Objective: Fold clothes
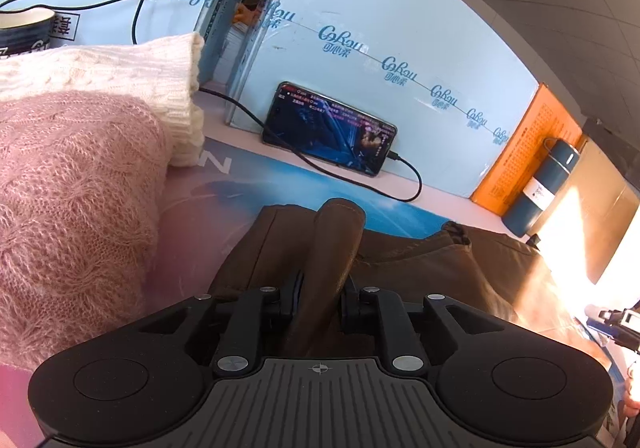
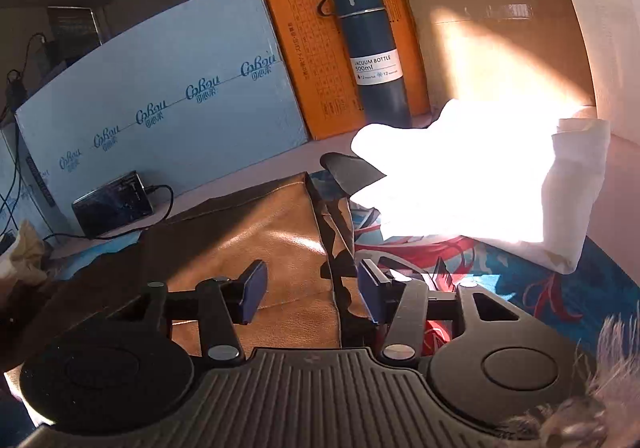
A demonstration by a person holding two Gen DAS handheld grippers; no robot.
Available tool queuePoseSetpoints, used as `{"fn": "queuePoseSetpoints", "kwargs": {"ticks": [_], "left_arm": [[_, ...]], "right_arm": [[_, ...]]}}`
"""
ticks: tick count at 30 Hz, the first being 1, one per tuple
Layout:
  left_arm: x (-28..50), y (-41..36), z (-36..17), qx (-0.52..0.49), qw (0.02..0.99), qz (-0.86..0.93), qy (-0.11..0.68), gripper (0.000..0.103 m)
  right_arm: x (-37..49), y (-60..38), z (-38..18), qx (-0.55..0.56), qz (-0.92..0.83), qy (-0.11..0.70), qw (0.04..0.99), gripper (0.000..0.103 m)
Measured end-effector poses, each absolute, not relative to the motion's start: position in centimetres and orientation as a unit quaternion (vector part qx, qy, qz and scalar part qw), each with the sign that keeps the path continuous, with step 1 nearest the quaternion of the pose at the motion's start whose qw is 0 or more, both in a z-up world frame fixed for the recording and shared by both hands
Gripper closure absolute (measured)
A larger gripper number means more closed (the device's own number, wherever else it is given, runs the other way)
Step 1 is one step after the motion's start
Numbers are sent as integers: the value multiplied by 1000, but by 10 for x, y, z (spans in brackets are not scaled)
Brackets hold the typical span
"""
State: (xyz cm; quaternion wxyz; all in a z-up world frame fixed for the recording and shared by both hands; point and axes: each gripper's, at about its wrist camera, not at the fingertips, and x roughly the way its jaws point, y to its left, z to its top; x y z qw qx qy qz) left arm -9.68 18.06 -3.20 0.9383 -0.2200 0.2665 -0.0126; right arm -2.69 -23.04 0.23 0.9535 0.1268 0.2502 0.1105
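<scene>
A brown garment (image 1: 420,260) lies spread on the table mat. My left gripper (image 1: 322,290) is shut on a raised fold of it, and the fold stands up between the fingers. In the right wrist view the same brown garment (image 2: 248,224) lies flat under my right gripper (image 2: 314,294). That gripper is open, its blue pads (image 2: 254,290) wide apart over the garment's right edge with nothing pinched. A folded white cloth (image 2: 480,184) sits in bright sunlight just beyond and to the right.
A pink knit sweater (image 1: 72,208) and a white knit sweater (image 1: 120,68) are piled at the left. A phone (image 1: 328,128) on a cable leans against light blue boxes (image 1: 380,28). At the back stand a dark blue flask (image 2: 368,48), an orange box (image 2: 304,48) and cardboard (image 2: 500,28).
</scene>
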Motion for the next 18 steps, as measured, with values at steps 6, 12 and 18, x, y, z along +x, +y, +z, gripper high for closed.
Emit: {"fn": "queuePoseSetpoints", "kwargs": {"ticks": [6,12,18], "left_arm": [[-98,187,-35,-244,933,-21,263,81],[-97,190,-37,-256,931,-30,260,78],[-97,191,-37,-262,929,-33,259,77]], "right_arm": [[19,-216,9,102,147,241,954,34],[54,-189,-1,28,162,279,946,34],[52,-179,-1,-16,179,279,943,55]]}}
